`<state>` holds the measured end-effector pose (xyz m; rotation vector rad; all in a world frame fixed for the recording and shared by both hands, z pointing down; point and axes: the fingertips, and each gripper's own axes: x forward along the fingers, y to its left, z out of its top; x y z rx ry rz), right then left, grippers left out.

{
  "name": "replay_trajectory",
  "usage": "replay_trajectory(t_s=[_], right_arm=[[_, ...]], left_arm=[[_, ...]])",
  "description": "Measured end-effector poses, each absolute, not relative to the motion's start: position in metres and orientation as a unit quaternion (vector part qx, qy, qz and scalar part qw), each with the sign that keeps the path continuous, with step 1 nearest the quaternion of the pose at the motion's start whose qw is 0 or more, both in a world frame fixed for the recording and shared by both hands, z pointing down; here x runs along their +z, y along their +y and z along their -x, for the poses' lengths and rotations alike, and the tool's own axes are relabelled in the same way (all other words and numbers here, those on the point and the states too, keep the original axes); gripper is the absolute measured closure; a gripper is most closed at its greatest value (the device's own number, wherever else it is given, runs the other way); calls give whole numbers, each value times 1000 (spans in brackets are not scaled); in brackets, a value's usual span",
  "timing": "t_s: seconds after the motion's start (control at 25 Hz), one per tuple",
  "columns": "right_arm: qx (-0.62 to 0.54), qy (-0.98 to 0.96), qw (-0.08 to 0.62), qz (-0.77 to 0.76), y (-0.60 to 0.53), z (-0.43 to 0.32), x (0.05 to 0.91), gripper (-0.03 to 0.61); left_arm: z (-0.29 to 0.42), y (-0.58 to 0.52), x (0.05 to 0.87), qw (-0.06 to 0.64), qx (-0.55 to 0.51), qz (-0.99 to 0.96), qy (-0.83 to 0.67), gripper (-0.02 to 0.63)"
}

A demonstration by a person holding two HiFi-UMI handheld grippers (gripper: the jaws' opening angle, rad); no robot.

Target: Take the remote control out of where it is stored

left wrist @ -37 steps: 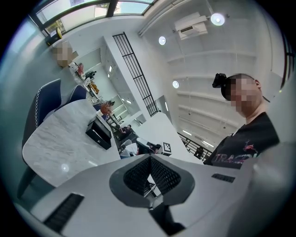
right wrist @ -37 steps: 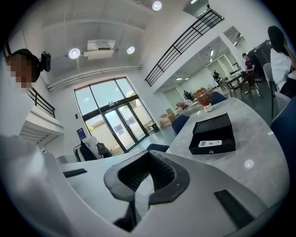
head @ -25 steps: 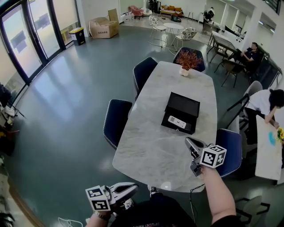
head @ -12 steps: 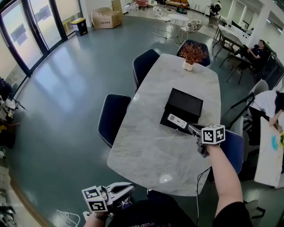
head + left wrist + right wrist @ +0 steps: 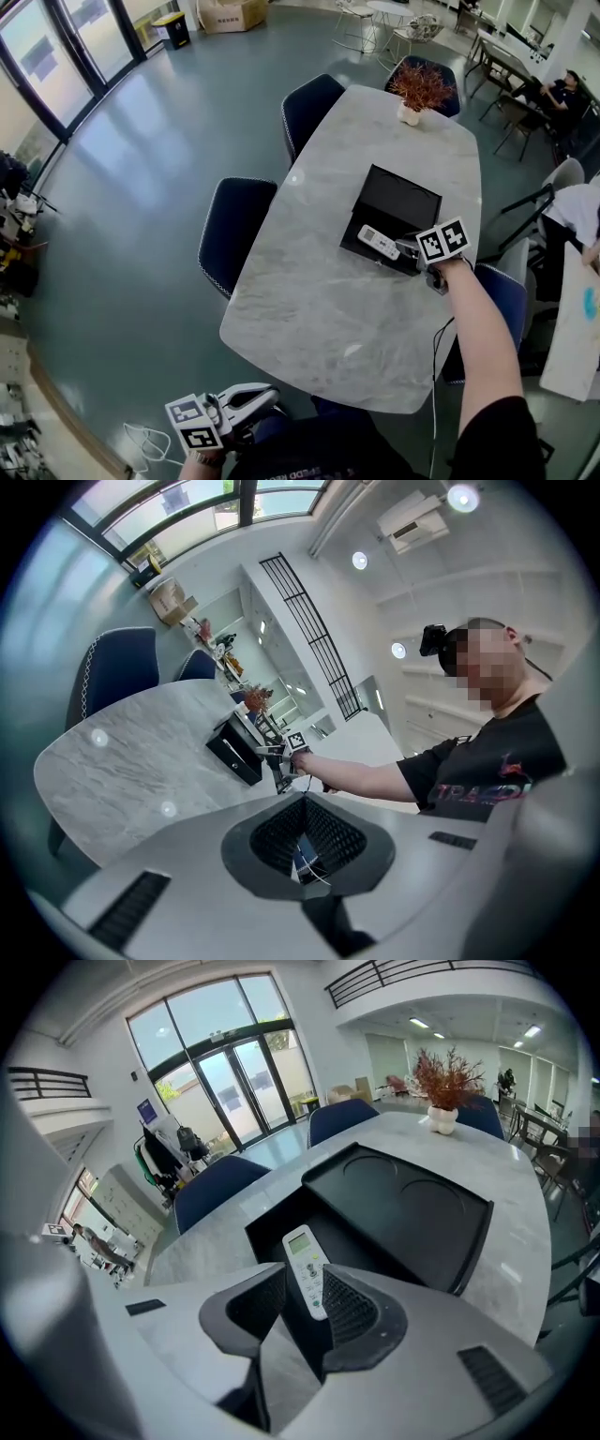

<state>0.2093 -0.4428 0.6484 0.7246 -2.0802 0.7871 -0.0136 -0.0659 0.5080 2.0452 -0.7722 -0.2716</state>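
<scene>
A white remote control (image 5: pixel 379 242) lies in the open tray of a black box (image 5: pixel 405 202) on the marble table (image 5: pixel 309 309). My right gripper (image 5: pixel 405 247) reaches to the box's near right edge. In the right gripper view its jaws are opening and the remote's (image 5: pixel 306 1269) near end shows in the gap of the right gripper (image 5: pixel 305 1290). The pads do not press on it. The box's lid (image 5: pixel 403 1213) lies folded back behind. My left gripper (image 5: pixel 267 396) hangs low by my body, off the table, and in its own view the left gripper (image 5: pixel 303 803) is shut and holds nothing.
A potted red plant (image 5: pixel 417 89) stands at the table's far end. Blue chairs (image 5: pixel 234 225) (image 5: pixel 314 103) line the left side, and another chair (image 5: pixel 506 291) sits under my right arm. Seated people and tables are at the far right.
My right gripper has travelled from the table's near edge forward to the black box, up to the remote. The left gripper has stayed low by my body.
</scene>
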Motion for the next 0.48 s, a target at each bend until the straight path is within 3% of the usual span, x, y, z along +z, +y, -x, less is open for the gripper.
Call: replay_trajectory(t_s=[0.28,0.48], right_arm=[[293,-800,471,-230,-449,-209,693,448],[301,-794,484,-210,-452,-211,706,422]], left_arm=[[11,-67,518,461,-112,-811,-343,611],[3,-69,519,466,-113,-803,-353,611]])
